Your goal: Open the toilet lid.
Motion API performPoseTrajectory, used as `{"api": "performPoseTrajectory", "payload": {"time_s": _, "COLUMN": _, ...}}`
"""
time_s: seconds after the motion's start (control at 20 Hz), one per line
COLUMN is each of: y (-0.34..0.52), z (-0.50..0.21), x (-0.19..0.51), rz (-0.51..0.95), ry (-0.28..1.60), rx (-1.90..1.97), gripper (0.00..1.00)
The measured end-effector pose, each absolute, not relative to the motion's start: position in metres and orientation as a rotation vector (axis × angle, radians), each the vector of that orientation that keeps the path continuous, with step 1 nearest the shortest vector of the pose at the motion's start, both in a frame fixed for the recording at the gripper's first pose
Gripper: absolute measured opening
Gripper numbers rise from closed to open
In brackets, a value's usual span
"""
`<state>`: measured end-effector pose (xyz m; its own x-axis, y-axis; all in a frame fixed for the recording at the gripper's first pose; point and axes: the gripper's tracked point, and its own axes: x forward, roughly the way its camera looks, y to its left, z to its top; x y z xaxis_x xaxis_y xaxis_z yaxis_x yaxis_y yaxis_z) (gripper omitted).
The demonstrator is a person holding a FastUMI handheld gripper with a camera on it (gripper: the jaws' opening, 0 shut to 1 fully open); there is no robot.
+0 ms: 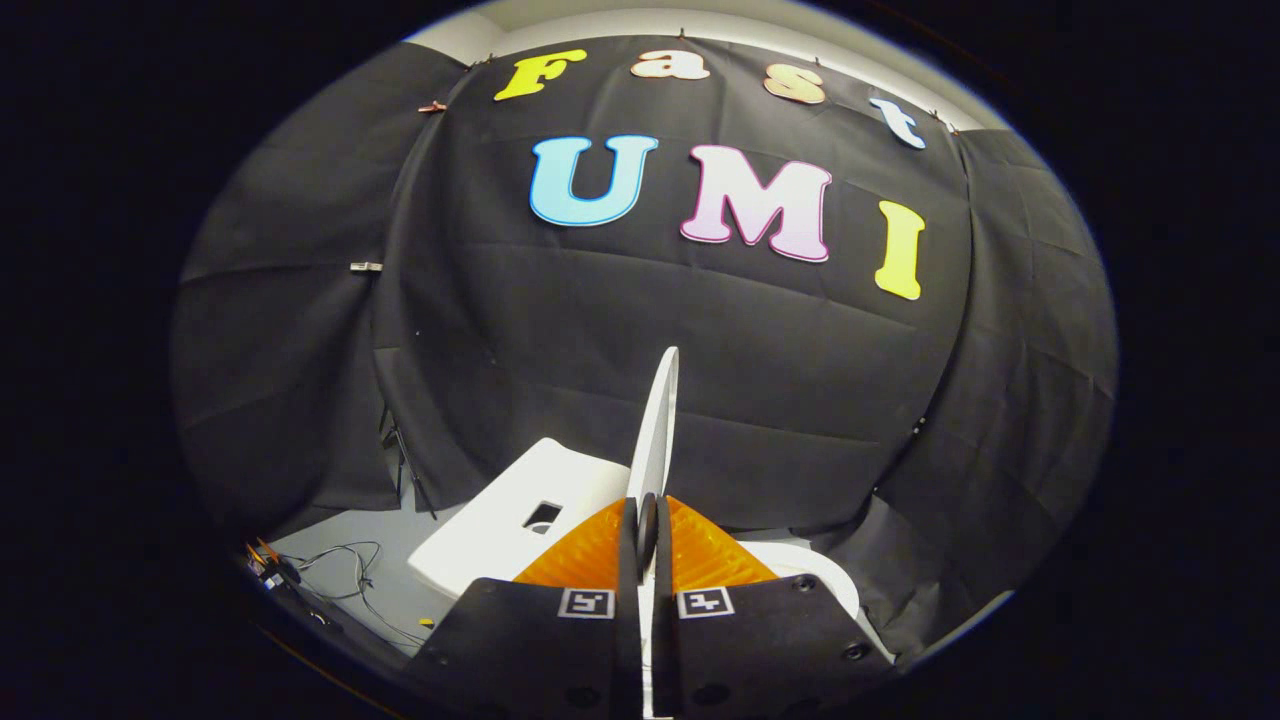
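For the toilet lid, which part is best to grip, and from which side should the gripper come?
Grip the thin free edge of the toilet lid, coming straight at the rim so one finger lies on each flat face. The lid stands nearly upright and edge-on to the gripper, so its narrow thickness fits between the fingers. The gripper is already shut on that edge, with the toilet tank beside it.

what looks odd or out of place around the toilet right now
Nothing looks damaged or spilled. The toilet lid stands raised edge-on, pinched between the fingers of the gripper. Loose cables trail on the floor beside the tank, untidy only.
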<state>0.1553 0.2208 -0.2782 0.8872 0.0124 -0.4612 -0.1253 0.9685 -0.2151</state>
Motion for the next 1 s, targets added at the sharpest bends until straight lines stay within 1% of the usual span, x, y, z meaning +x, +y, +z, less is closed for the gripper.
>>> {"api": "performPoseTrajectory", "payload": {"time_s": 0.2, "y": 0.241, "z": -0.282, "x": 0.153, "rz": 0.120, "ry": 0.480, "rx": -0.264, "gripper": 0.09}}
{"api": "performPoseTrajectory", "payload": {"time_s": 0.4, "y": 0.241, "z": -0.281, "x": 0.153, "rz": 0.120, "ry": 0.489, "rx": -0.246, "gripper": 0.08}}
{"api": "performPoseTrajectory", "payload": {"time_s": 0.45, "y": 0.245, "z": -0.279, "x": 0.153, "rz": 0.144, "ry": 0.491, "rx": -0.224, "gripper": 0.08}}
{"api": "performPoseTrajectory", "payload": {"time_s": 0.5, "y": 0.240, "z": -0.279, "x": 0.153, "rz": 0.135, "ry": 0.497, "rx": -0.222, "gripper": 0.18}}
{"api": "performPoseTrajectory", "payload": {"time_s": 0.55, "y": 0.240, "z": -0.279, "x": 0.153, "rz": 0.144, "ry": 0.504, "rx": -0.210, "gripper": 0.19}}
{"api": "performPoseTrajectory", "payload": {"time_s": 0.65, "y": 0.240, "z": -0.277, "x": 0.150, "rz": 0.155, "ry": 0.511, "rx": -0.189, "gripper": 0.24}}
{"api": "performPoseTrajectory", "payload": {"time_s": 0.9, "y": 0.236, "z": -0.254, "x": 0.147, "rz": 0.185, "ry": 0.485, "rx": -0.148, "gripper": 0.99}}
{"api": "performPoseTrajectory", "payload": {"time_s": 1.0, "y": 0.231, "z": -0.235, "x": 0.139, "rz": 0.187, "ry": 0.458, "rx": -0.128, "gripper": 0.99}}
